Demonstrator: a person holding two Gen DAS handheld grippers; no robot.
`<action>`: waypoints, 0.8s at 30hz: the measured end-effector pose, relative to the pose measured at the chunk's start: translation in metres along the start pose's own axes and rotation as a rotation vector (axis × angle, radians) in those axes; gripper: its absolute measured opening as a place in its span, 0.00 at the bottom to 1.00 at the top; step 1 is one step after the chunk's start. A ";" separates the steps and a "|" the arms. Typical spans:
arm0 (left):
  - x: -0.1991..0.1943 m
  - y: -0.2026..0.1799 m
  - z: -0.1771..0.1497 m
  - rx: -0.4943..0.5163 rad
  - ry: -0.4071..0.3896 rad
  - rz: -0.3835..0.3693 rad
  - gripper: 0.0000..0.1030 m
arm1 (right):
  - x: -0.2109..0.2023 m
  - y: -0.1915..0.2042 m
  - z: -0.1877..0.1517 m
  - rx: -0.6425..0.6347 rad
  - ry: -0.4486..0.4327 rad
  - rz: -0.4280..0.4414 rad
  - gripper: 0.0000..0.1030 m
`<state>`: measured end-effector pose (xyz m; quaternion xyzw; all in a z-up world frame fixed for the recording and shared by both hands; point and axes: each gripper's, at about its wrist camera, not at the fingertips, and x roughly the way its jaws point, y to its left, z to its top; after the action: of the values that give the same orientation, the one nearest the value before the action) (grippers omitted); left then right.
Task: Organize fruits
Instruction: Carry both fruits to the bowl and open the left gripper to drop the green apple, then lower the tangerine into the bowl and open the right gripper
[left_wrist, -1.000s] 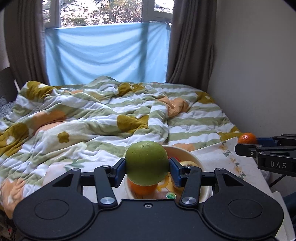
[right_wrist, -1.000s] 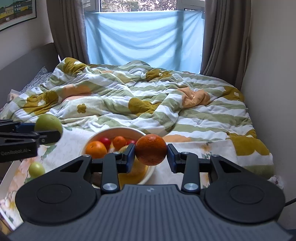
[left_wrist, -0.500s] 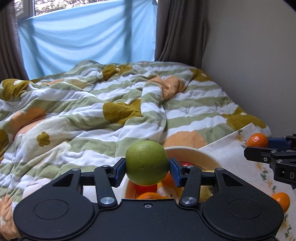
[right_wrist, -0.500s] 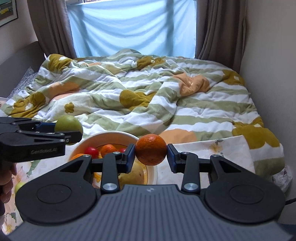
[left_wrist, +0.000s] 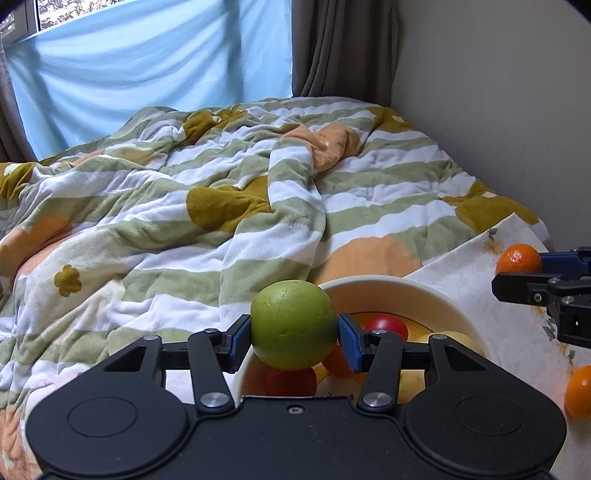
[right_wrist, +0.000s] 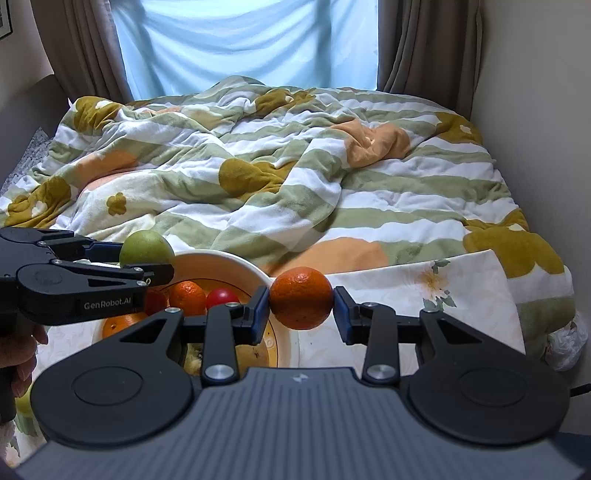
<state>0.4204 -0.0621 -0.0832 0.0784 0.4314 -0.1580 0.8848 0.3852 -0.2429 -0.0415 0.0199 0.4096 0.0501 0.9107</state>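
Both tongs are seen carried closer to the bowl than a second ago, and the bowl is now shown larger in each view.

From the left wrist view, the left tongs (left_wrist: 294, 334) are clamped on a green apple (left_wrist: 293, 325), which is held over the near rim of the cream bowl (left_wrist: 391, 291). Red fruit (left_wrist: 386, 326) and orange fruit are seen inside, so the apple is judged to be poised for release there. At three o'clock, the right tongs (left_wrist: 532, 271) are seen side-on, closed on an orange (left_wrist: 518, 258). A loose orange (left_wrist: 579, 391) is left on the floral cloth (left_wrist: 465, 266) at four o'clock.

From the right wrist view, the right tongs (right_wrist: 301, 306) are clamped on the orange (right_wrist: 301, 297), which is held just beside the bowl (right_wrist: 236, 264) at its three o'clock rim, above the cloth (right_wrist: 469, 291). The left tongs (right_wrist: 147, 258) are seen at nine o'clock with the apple (right_wrist: 146, 248) above the far rim. A striped duvet (right_wrist: 288, 173) is spread over the bed behind.
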 end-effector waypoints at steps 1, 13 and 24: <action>0.001 0.000 0.000 0.004 -0.001 -0.002 0.55 | 0.001 0.000 0.000 0.001 0.001 0.000 0.51; -0.036 0.000 -0.009 0.007 -0.042 0.057 0.97 | 0.000 0.008 0.004 -0.027 -0.001 0.010 0.51; -0.086 0.022 -0.030 -0.053 -0.072 0.151 0.99 | 0.004 0.037 0.016 -0.109 -0.008 0.081 0.51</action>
<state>0.3564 -0.0152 -0.0335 0.0814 0.3963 -0.0819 0.9108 0.3976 -0.2057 -0.0310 -0.0131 0.4016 0.1092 0.9092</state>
